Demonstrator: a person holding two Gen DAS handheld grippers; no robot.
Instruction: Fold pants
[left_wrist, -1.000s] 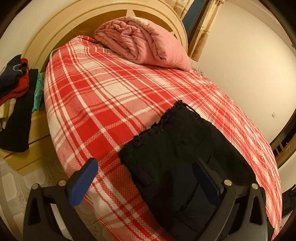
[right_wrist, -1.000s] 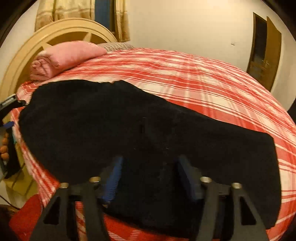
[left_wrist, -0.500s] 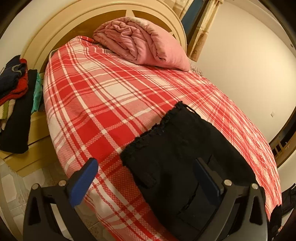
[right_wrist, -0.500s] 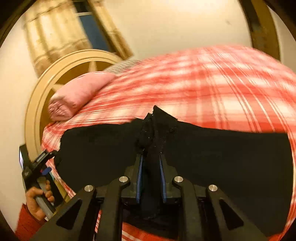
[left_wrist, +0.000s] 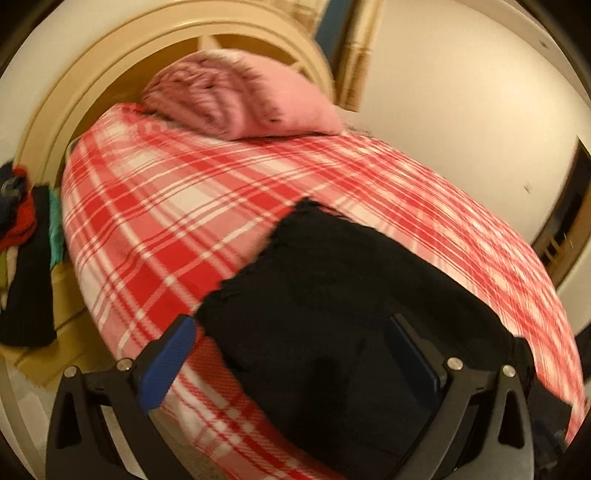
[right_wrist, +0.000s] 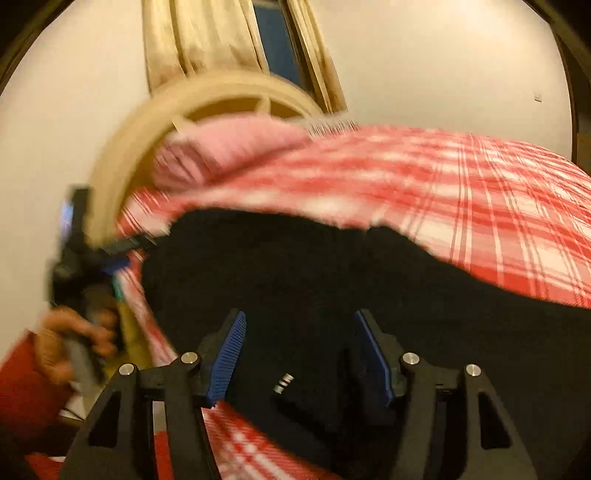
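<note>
In the left wrist view, the black pants (left_wrist: 332, 306) lie spread flat on the bed with the red-and-white plaid cover (left_wrist: 155, 229), reaching its near edge, where their lower part is cut off by the frame. The left gripper (left_wrist: 291, 350) hangs over that edge with its blue-padded fingers (left_wrist: 168, 363) wide apart; the pads press on nothing, and the right-hand finger is dark against the cloth and hard to trace. A rolled pink quilt (left_wrist: 240, 99) sits at the head of the bed against a cream arched headboard (left_wrist: 110, 74), both smeared by motion. A pile of dark, red and green clothes (left_wrist: 22, 258) beside the bed is cut by the frame's left edge.

In the right wrist view, heavily blurred, the pants (right_wrist: 332, 273) fill the near side of the bed (right_wrist: 498, 206), their folds unreadable in the black. The right gripper (right_wrist: 299, 354) is opening, its fingers (right_wrist: 227, 360) apart above the cloth and not pinching it. A small metal part shows between them, too unclear to name. At the left edge, a hand (right_wrist: 70, 343) in a red sleeve holds the other gripper, smeared.
</note>
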